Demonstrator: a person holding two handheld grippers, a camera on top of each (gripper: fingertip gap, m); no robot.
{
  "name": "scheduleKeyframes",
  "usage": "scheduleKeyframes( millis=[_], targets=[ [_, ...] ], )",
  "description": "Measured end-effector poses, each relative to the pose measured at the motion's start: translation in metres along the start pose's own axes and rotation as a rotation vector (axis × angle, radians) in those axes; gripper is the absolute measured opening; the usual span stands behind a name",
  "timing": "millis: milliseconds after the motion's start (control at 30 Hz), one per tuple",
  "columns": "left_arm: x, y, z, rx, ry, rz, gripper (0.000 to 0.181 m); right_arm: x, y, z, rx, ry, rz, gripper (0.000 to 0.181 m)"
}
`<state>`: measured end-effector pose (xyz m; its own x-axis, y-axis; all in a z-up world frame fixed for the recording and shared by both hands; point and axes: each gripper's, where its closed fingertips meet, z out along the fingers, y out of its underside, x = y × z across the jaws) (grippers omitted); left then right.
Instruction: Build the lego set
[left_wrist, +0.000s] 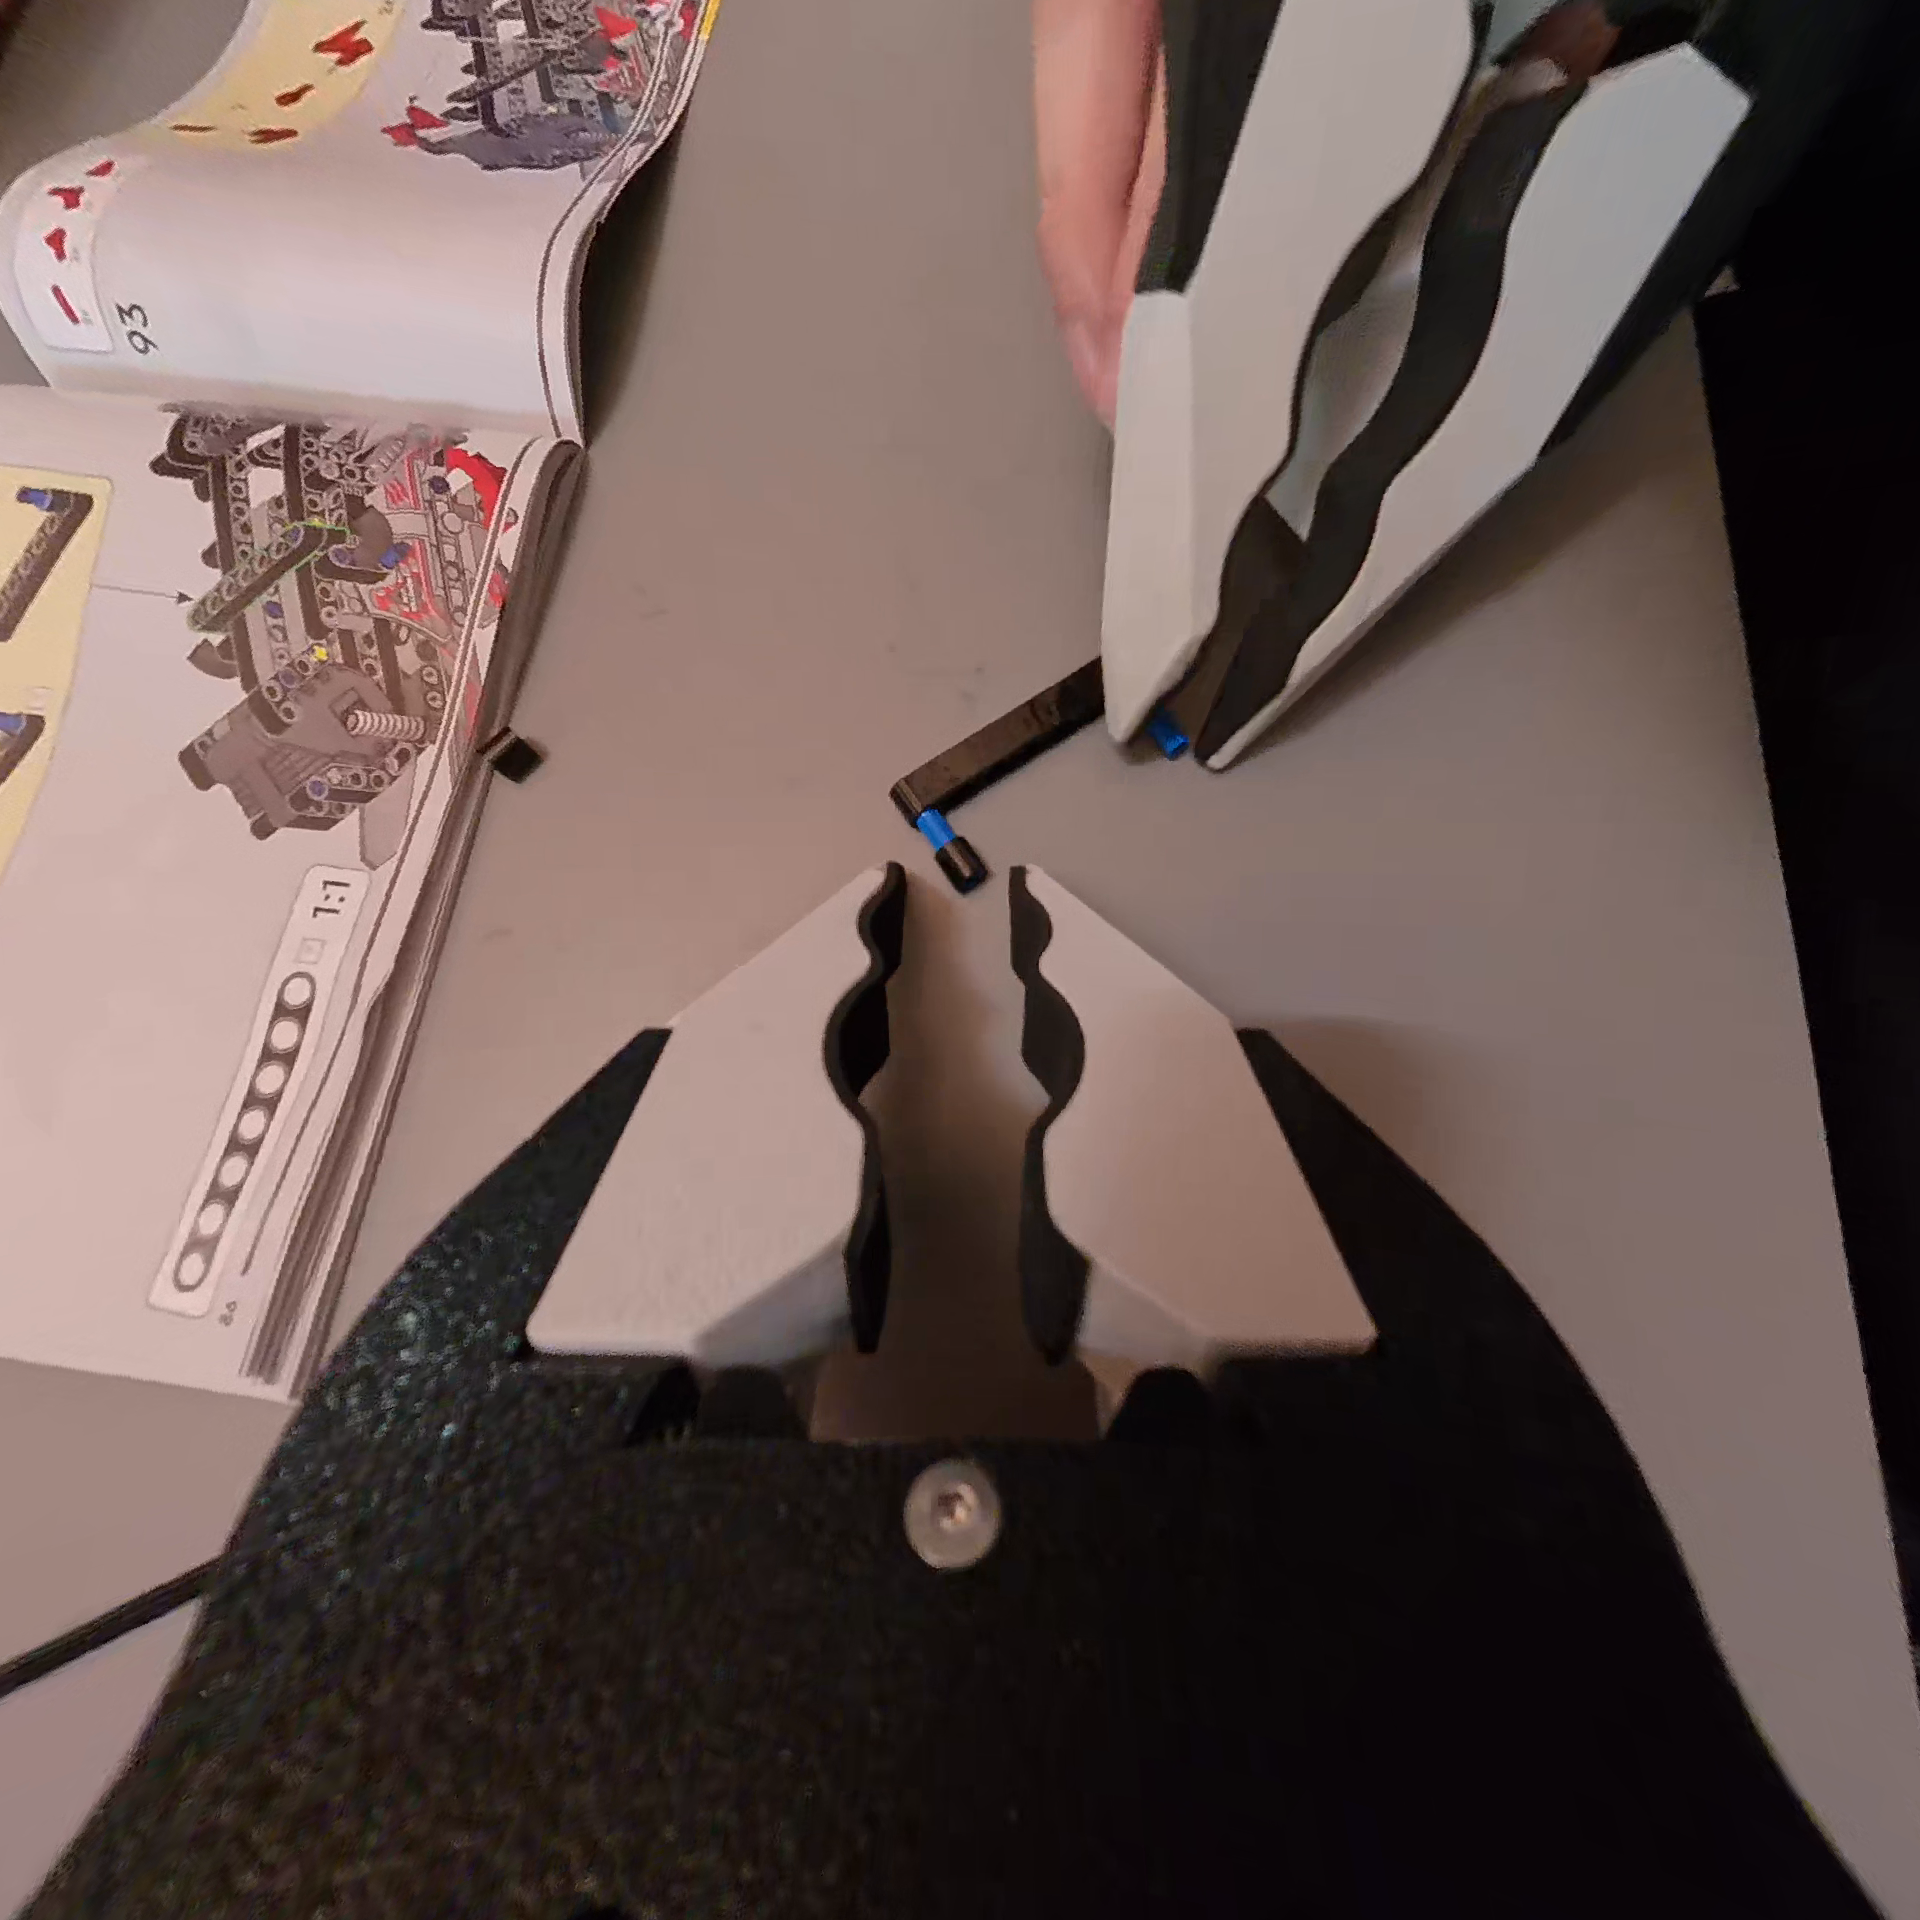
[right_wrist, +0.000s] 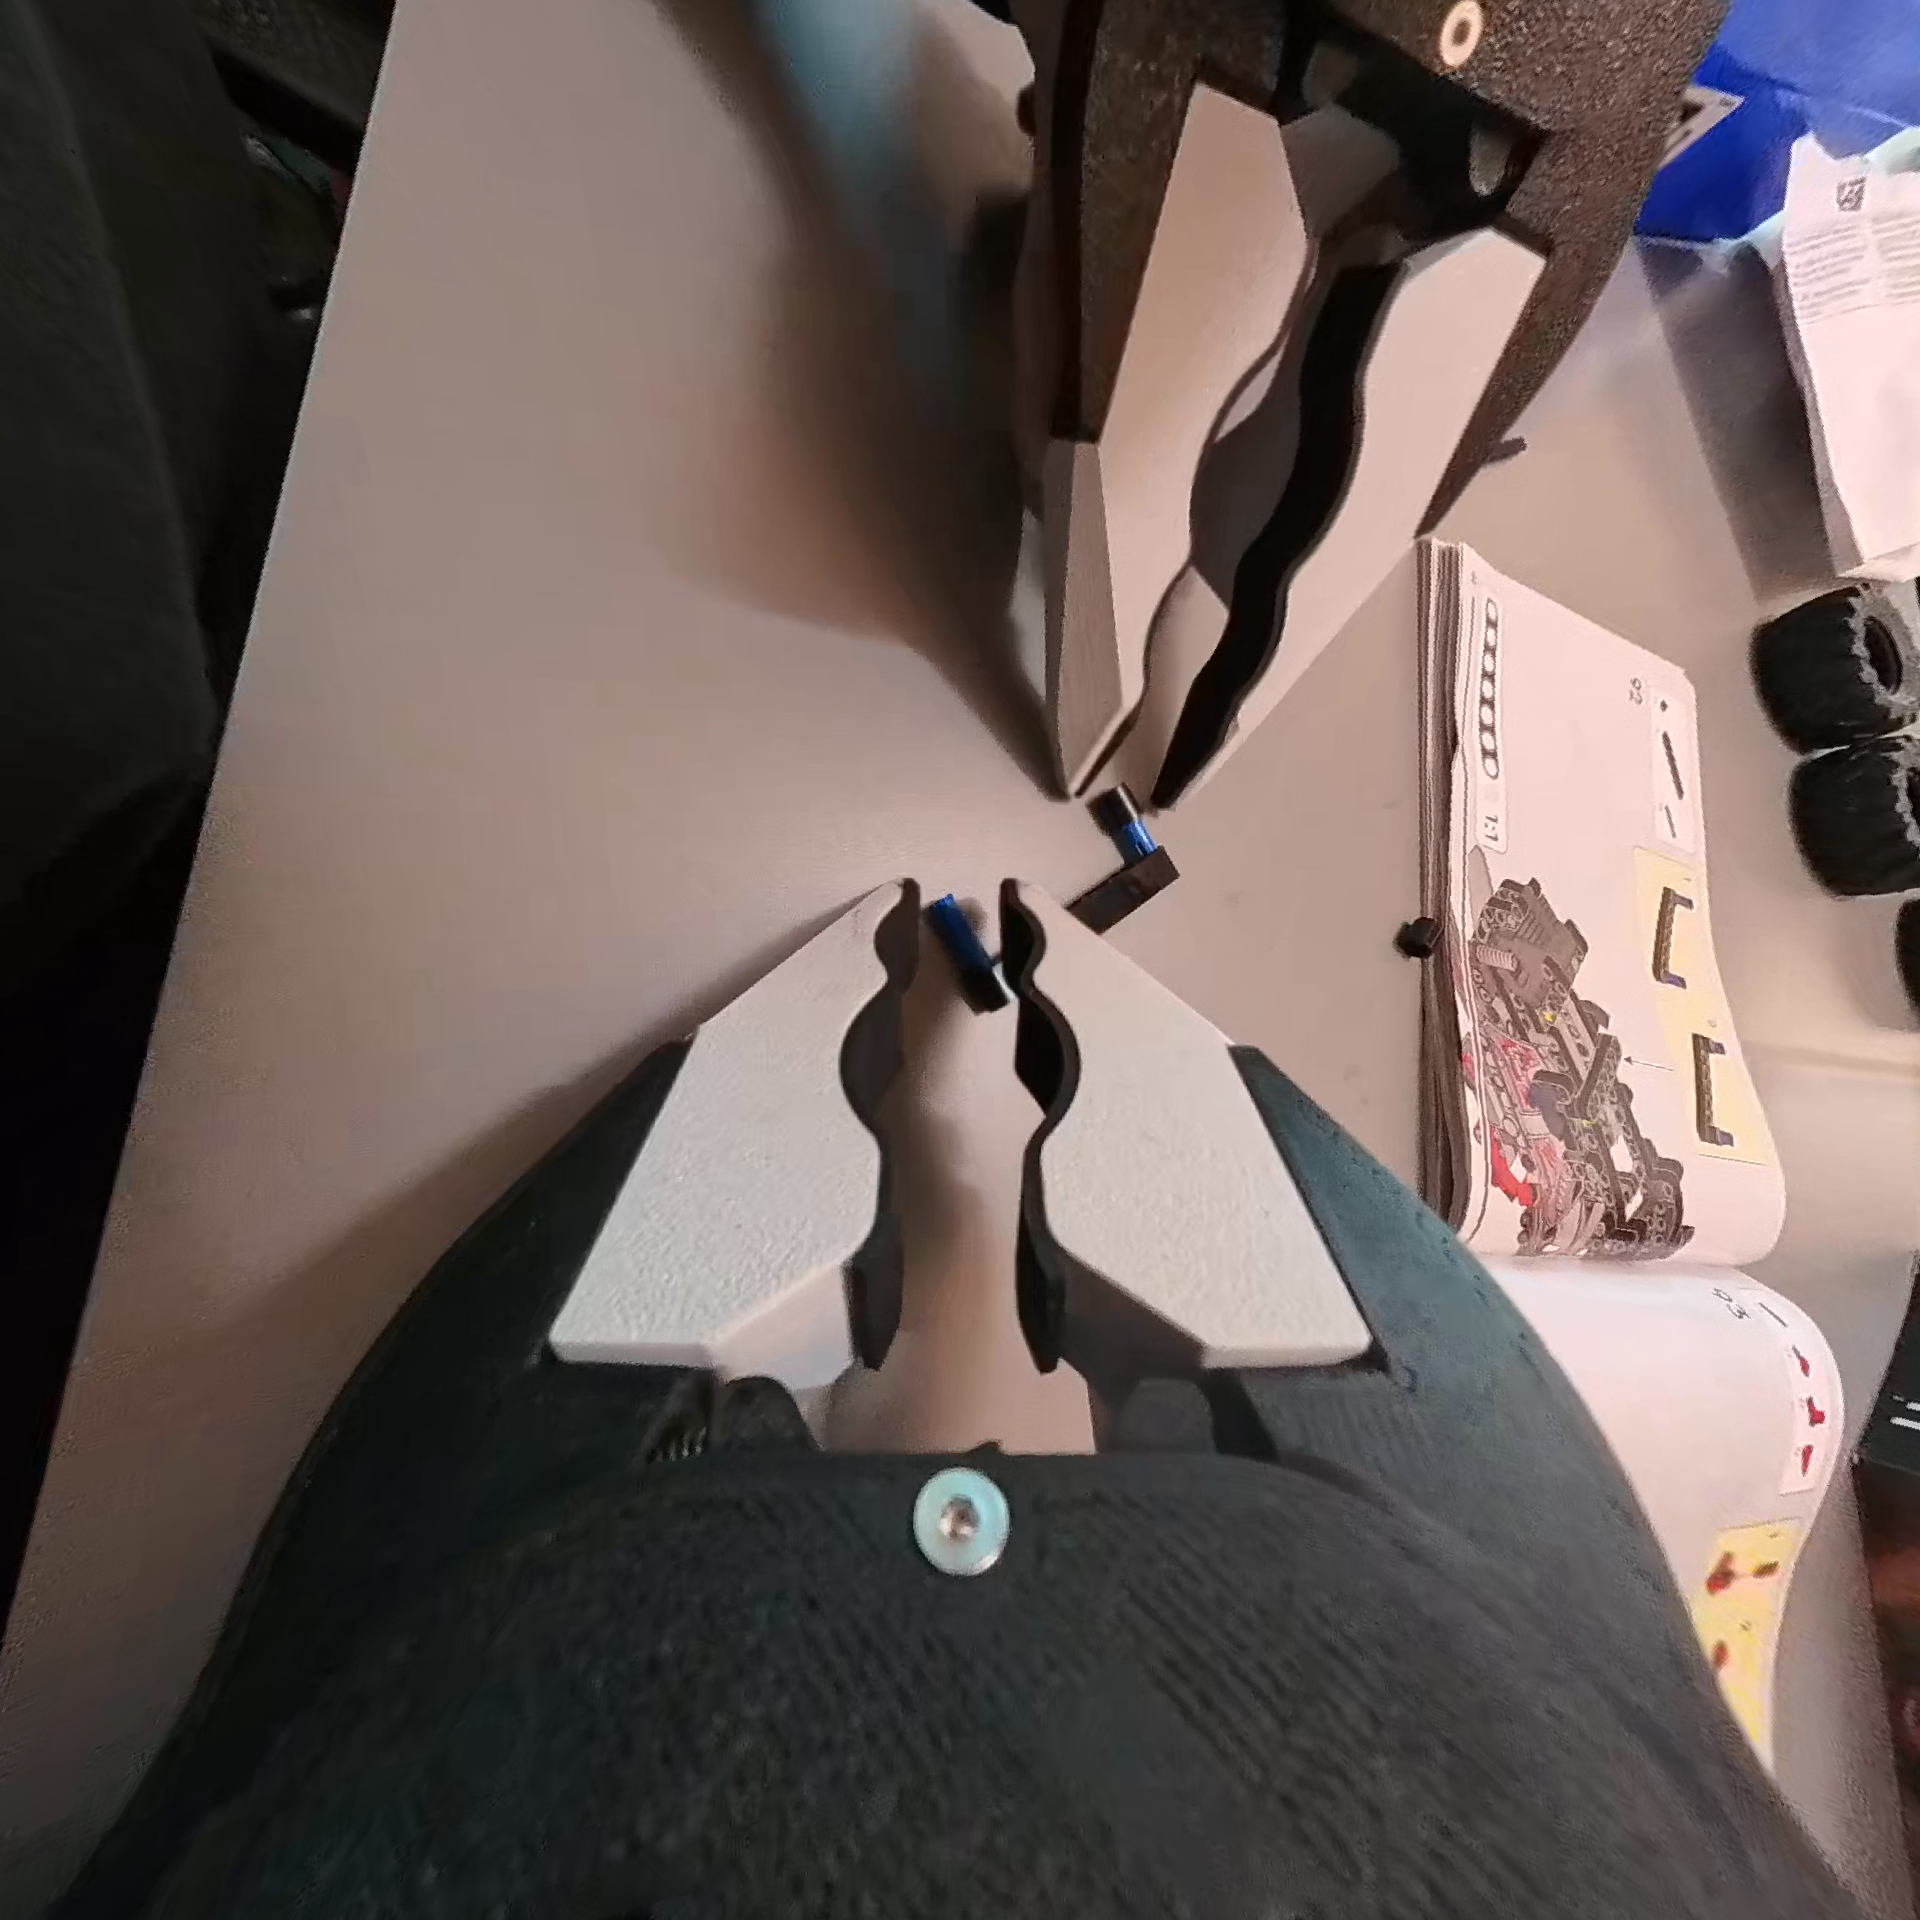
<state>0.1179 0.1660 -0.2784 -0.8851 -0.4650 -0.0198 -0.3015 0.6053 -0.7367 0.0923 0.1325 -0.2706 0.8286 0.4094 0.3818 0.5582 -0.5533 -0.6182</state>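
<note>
Grey table (left_wrist: 831, 416), open printed instruction booklet (left_wrist: 260, 727), black beam (left_wrist: 997, 743), blue pins.

right hand-held gripper (right_wrist: 956, 902) jaws parted around blue pin (right_wrist: 964, 951) | black beam (right_wrist: 1127, 888) beside | table (right_wrist: 623, 520)

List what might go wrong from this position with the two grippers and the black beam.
1. The right gripper has a blue-and-black pin between its fingertips without a clearly firm grip; the pin may slip or roll away.
2. The left gripper is open right at the pin sticking out of the black beam; closing off-centre could push the loose beam across the table.
3. The two grippers' tips are close and may collide.
</note>
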Motion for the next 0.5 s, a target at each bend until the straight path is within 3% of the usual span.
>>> scheduleKeyframes(
  millis=[100, 367, 500],
  targets=[
    [-0.003, -0.001, 0.002, -0.004, -0.02, -0.054, 0.009, 0.003, 0.003, 0.001, -0.01, 0.016, -0.006, 0.004],
    [-0.007, -0.001, 0.002, -0.022, -0.081, -0.084, 0.007, 0.008, 0.004, -0.003, 0.063, 0.023, 0.182, 0.002],
    [-0.008, -0.005, -0.001, -0.018, -0.071, -0.198, 0.007, 0.017, 0.001, -0.01, 0.104, 0.063, 0.216, 0.015]
  ],
)
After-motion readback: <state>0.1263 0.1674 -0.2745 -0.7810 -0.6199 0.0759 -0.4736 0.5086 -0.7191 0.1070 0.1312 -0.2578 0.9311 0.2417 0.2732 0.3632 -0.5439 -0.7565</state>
